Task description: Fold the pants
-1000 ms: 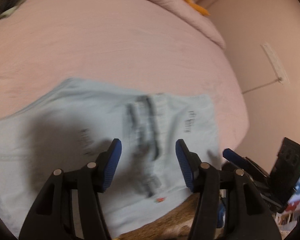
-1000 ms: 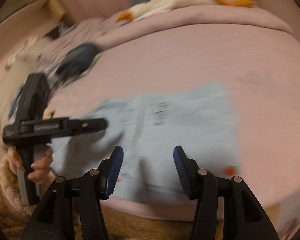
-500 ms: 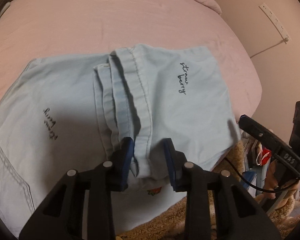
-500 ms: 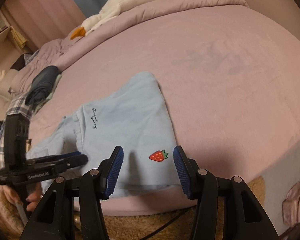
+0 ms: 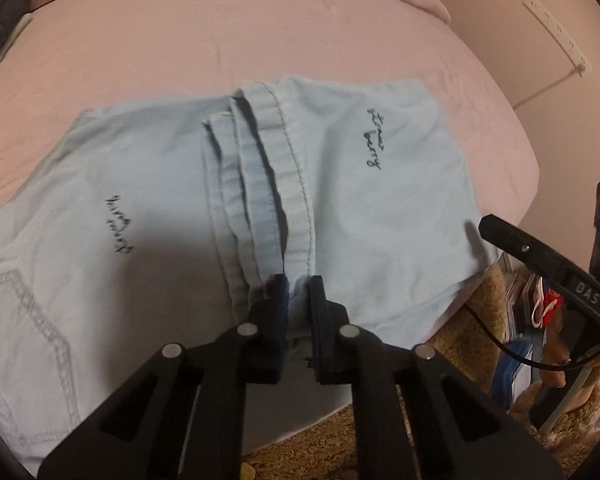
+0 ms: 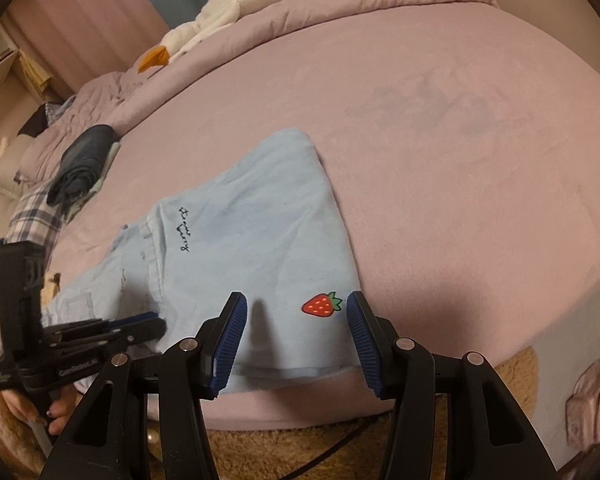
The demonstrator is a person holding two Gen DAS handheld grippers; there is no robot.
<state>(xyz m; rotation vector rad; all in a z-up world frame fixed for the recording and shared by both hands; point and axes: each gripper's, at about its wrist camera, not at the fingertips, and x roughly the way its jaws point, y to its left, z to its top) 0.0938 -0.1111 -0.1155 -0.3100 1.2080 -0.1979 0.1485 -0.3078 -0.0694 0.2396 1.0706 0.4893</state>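
Nearest me, my left gripper [image 5: 298, 286] had just been closing and pinched the hem [image 5: 296, 216] of the pants [image 5: 380, 208] at the bed's [image 5: 260, 32] near edge. My right gripper [image 6: 296, 320] hung half open over the corner by the strawberry [image 6: 321, 305], touching nothing I could see. The pants lay flat, partly folded, across the near side of the bed. I judged the left pinch might have caught only the top layer, so lifting could peel the fold apart. If the right closed short, that corner would sag. Farther back lay a goose [image 6: 236, 12].
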